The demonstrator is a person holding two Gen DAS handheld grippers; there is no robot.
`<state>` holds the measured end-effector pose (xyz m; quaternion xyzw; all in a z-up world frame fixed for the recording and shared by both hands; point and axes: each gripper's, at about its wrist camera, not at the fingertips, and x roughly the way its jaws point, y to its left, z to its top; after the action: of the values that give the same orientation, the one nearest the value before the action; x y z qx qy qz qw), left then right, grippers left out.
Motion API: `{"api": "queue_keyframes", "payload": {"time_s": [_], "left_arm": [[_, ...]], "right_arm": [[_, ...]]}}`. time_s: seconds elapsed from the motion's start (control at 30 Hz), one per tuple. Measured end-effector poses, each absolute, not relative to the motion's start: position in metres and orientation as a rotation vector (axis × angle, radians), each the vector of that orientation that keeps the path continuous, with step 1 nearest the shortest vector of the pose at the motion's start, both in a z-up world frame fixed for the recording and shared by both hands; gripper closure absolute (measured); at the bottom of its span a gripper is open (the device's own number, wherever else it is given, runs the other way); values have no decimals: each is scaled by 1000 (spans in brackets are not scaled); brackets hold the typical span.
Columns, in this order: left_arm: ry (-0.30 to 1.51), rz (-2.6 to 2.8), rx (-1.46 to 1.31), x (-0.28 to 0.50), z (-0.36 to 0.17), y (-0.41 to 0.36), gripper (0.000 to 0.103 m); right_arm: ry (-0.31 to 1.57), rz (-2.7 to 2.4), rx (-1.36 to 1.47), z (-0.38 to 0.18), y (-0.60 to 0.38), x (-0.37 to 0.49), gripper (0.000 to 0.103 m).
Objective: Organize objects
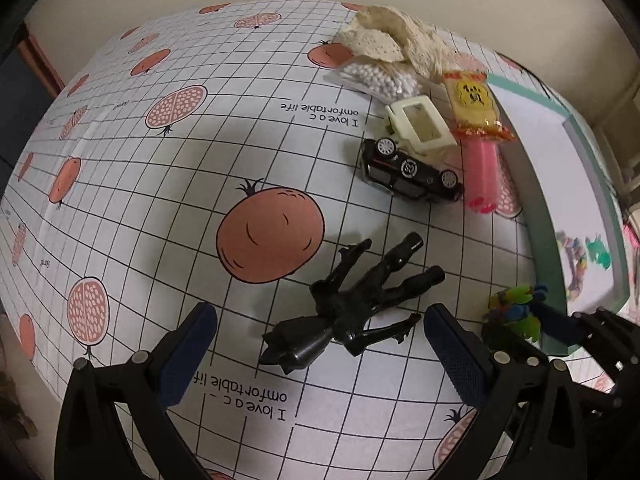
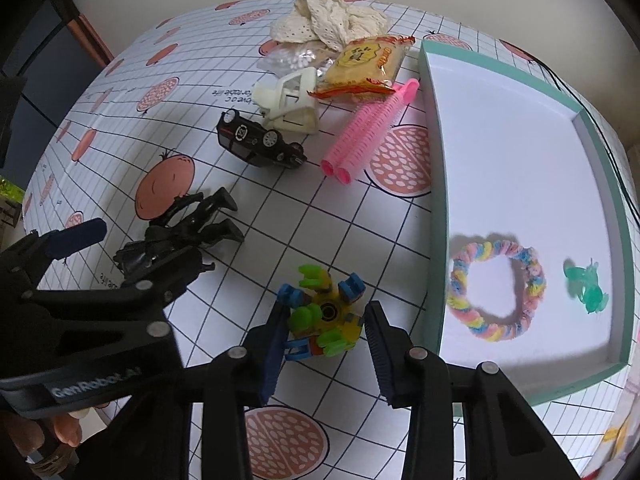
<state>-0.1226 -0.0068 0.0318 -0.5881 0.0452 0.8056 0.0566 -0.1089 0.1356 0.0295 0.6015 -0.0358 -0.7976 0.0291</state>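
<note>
Now the right hand-held gripper (image 2: 326, 330) stands half-closed around the small multicoloured plastic block toy (image 2: 322, 318), pads at its sides, firm contact unclear. It looks light, rigid and knobbly, best pinched across its yellow core. The toy sits on the pomegranate-printed bench (image 2: 280, 216) beside the teal-rimmed white tray (image 2: 434, 208).

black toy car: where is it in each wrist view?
Left wrist: black toy car upper right of centre, on its side, below the cream plastic piece.
Right wrist: black toy car upper left of centre, same pose.
Shared landmark: pink rollers just right of it.
</note>
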Motion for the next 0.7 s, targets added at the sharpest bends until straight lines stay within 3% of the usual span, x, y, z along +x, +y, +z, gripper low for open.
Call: {"api": "queue_keyframes", "payload": {"time_s": [0.2, 0.7], "left_arm": [[180, 2454, -1775, -122, 32, 3, 1], [135, 2401, -1793, -118, 31, 10, 28]], "right_arm": [[-114, -2457, 1865, 32, 145, -105, 62], [-133, -2463, 1866, 30, 143, -108, 62]]}}
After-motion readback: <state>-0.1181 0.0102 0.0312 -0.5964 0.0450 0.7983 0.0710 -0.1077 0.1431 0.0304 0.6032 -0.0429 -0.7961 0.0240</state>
